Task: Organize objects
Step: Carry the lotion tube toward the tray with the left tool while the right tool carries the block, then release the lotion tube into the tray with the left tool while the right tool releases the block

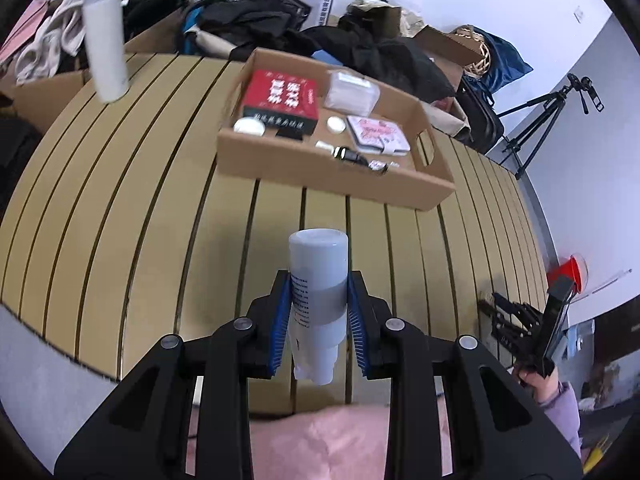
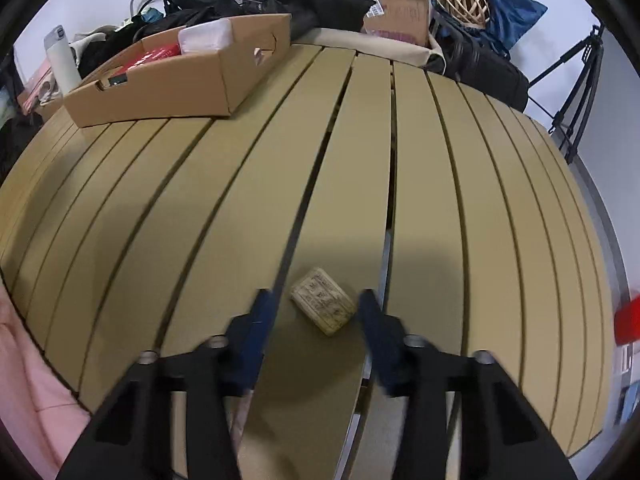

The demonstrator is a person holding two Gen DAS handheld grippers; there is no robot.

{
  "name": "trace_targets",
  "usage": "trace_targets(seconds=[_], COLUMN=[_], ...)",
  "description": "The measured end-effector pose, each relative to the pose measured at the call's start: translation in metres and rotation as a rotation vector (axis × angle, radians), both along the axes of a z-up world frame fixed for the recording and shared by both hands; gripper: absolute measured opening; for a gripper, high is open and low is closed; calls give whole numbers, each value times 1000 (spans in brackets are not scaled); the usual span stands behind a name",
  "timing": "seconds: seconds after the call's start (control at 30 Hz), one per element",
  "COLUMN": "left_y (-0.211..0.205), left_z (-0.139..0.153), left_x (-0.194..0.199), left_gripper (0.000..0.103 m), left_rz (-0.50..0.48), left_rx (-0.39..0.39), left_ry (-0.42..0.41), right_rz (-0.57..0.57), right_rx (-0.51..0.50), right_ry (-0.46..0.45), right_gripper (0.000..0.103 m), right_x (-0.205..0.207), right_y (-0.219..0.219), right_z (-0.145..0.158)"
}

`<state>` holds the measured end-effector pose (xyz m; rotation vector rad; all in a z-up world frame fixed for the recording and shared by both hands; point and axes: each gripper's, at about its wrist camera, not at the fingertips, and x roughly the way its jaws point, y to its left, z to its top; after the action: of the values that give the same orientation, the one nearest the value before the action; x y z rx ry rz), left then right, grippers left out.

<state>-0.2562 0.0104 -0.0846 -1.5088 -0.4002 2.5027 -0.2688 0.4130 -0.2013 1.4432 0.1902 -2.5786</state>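
Left gripper [image 1: 318, 308]: its jaws pinch a pale grey bottle [image 1: 318, 280] across the middle, cap end pointing forward; the bottle is held above the slatted surface [image 1: 140, 200], clear of it as far as the view shows.
White flask [image 1: 105, 36]: stands upright at the far left of the surface, well apart from the tray.
Cardboard tray [image 1: 320, 172]: sits ahead of the held bottle, already carrying a red box [image 1: 282, 94], a clear plastic packet [image 1: 352, 90], a patterned flat case [image 1: 378, 134], two white round lids and some small dark items.
Step in hand: carrying the bottle towards the tray, by my reading; it is not yet over the rim.
Next move, left: calls for lifting past the near wall and finding a free patch, probably near the front middle.
Right gripper [image 2: 316, 306]: jaws spread, straddling a small tan block [image 2: 323, 306] lying flat on the surface; neither jaw looks to touch it.
Next move, right: calls for closing squarely on the block's sides.
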Motion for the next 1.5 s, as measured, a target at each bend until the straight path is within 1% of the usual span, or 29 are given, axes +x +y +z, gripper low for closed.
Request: trace_targets(seconds=[0.07,0.13,0.23,0.3,0.37,0.43,0.5,0.53,0.57,0.63,0.67,0.73,0.8,0.83,0.87,0.9,0.93,0.97,1.0,1.03,1.07,1.1,1.13,1.17,1.23,1.33,1.4,1.47,1.5], left_y=[-4,-8,-9,-4,4,14,23,34,42,64,71,86,94,97,98,99,101,104,104,103,102,99,94,87,75,49,31,11,4], left_z=[-3,-2,5,14,32,54,70,79,82,78,69,40,15,-2,-12,-19,-26,-29,-28,-24,-19,-13,-5,6,22,41,53,66,69], left_x=[5,7,5,-1,-15,-41,-69,-91,-106,-145,-161,-200,-225,-238,-244,-248,-252,-255,-255,-253,-253,-252,-249,-247,-242,-230,-219,-198,-189], left_gripper=[24,24,24,24,24,24,24,24,24,24,24,24,24,24,24,32,51,57,59,61,64,72,77,80,95,95,95,95,95], left_rz=[9,18,17,-15,-63,-120,-142,-176,-195,-233,-225,-194,-169,-134,-118,-110,-115,-119,-119,-130,-137,-145,-148,-145,-136,-133,-108,-77,-73], left_rx=[-1,-2,7,5,8,45,62,71,72,61,64,65,59,51,48,46,37,22,14,6,4,3,-7,-35,-113,-189,-240,-289,-301], left_ry=[-13,-11,4,22,67,95,90,90,87,52,20,-79,-131,-150,-155,-158,-163,-160,-143,-115,-101,-83,-56,-27,-4,-24,-25,-17,-19], right_rz=[-8,-3,-10,1,20,51,89,104,124,164,174,190,167,142,127,116,122,128,119,110,99,88,83,78,78,81,76,73,68], right_rx=[-38,-45,-57,-95,-112,-136,-178,-197,-205,-172,-150,-101,-97,-71,-51,-26,-20,-21,-31,-41,-50,-54,-59,-66,-58,-23,-12,-22,-32], right_ry=[7,26,54,93,122,142,146,137,126,105,92,29,-68,-120,-137,-152,-167,-188,-200,-196,-175,-154,-149,-144,-125,-125,-133,-139,-135], right_gripper=[38,37,37,37,38,38,37,37,37,37,37,37,38,38,38,39,39,46,74,88,94,94,94,94,94,94,94,94,94], right_x=[3,6,14,18,14,1,-23,-35,-49,-81,-93,-132,-170,-189,-196,-207,-214,-222,-229,-233,-235,-236,-236,-234,-233,-222,-214,-200,-189], right_y=[3,1,-8,-17,-29,-42,-56,-62,-72,-97,-108,-132,-147,-153,-156,-161,-163,-165,-165,-164,-163,-161,-160,-158,-157,-155,-151,-145,-141], right_z=[2,5,21,47,75,110,147,159,172,189,189,173,141,121,113,99,90,82,76,75,78,83,87,93,107,128,141,155,165])
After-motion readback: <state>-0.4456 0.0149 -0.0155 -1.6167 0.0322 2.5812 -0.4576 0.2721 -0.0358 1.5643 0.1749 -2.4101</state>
